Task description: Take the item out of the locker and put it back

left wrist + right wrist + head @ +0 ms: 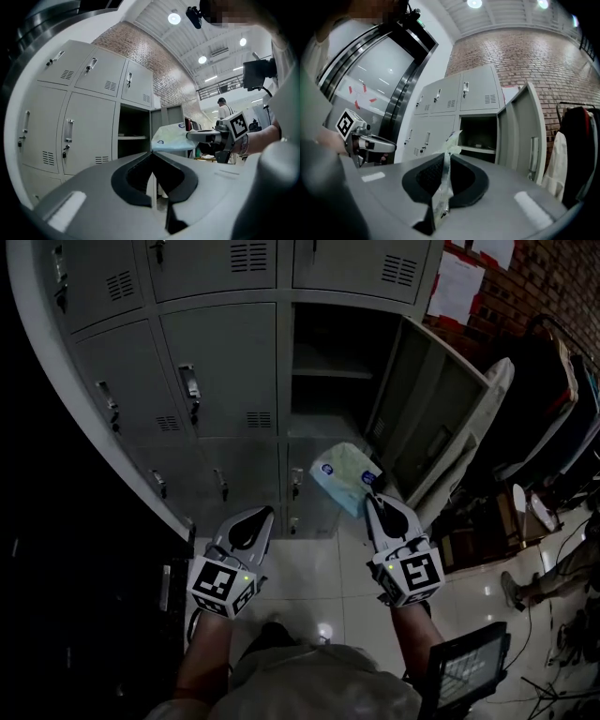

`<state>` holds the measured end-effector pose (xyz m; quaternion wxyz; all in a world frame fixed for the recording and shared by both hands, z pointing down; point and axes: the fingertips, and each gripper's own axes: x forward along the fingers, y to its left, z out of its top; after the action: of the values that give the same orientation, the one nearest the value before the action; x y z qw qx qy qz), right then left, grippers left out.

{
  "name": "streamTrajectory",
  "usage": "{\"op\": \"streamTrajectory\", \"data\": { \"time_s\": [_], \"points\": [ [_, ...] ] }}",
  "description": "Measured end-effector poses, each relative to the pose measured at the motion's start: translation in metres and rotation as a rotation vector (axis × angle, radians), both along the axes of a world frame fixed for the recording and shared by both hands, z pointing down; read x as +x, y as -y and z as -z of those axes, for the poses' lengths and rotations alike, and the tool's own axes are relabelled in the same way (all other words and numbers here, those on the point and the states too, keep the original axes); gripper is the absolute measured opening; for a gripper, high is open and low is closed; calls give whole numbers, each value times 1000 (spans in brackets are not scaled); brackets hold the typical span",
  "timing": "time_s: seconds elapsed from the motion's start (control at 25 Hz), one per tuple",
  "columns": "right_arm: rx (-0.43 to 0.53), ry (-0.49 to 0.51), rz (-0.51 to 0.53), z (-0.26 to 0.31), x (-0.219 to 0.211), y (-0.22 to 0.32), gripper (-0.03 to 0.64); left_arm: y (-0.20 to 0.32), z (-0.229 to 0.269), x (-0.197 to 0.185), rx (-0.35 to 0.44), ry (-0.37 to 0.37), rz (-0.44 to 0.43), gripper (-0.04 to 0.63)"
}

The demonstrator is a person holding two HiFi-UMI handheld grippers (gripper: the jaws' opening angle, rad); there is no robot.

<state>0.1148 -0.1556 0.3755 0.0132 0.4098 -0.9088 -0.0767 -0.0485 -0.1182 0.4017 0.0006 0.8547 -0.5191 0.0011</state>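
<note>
A pale green and white plastic packet (pixel 341 476) hangs in the air in front of the open locker (pixel 323 381), held by its edge. My right gripper (pixel 368 499) is shut on that packet; in the right gripper view the thin packet edge (pixel 445 161) stands pinched between the closed jaws. The locker's door (pixel 427 423) is swung out to the right, and a shelf (pixel 328 371) shows inside. My left gripper (pixel 265 514) sits to the left, below the closed lockers, its jaws shut with nothing between them. The left gripper view also shows the packet (pixel 172 139) and my right gripper (pixel 190 137).
Closed grey lockers (pixel 220 371) with handles fill the left and top. A white coat (pixel 492 418) hangs just right of the open door, with a clothes rack (pixel 562 399) behind it. A person's foot (pixel 514 589) and a tablet (pixel 467 667) are at the lower right.
</note>
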Motion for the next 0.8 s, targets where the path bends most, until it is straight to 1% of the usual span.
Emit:
{"op": "streamTrajectory", "data": {
  "time_s": [0.16, 0.32, 0.4, 0.56, 0.72, 0.8],
  "points": [
    [21, 2, 11, 6, 1, -7, 2, -4, 6, 6, 9, 1, -1, 5],
    [21, 0, 9, 8, 2, -13, 2, -4, 6, 8, -6, -1, 1, 5],
    [26, 4, 2, 14, 3, -14, 2, -3, 8, 10, 2, 2, -4, 5],
    [28, 12, 1, 17, -2, -15, 2, -5, 10, 11, 5, 20, -28, 5],
    [27, 21, 23, 16, -15, -19, 2, -10, 15, 5, 18, -2, -66, 4],
    [34, 12, 17, 17, -21, -18, 2, -11, 15, 2, 22, 8, -77, 5]
  ]
}}
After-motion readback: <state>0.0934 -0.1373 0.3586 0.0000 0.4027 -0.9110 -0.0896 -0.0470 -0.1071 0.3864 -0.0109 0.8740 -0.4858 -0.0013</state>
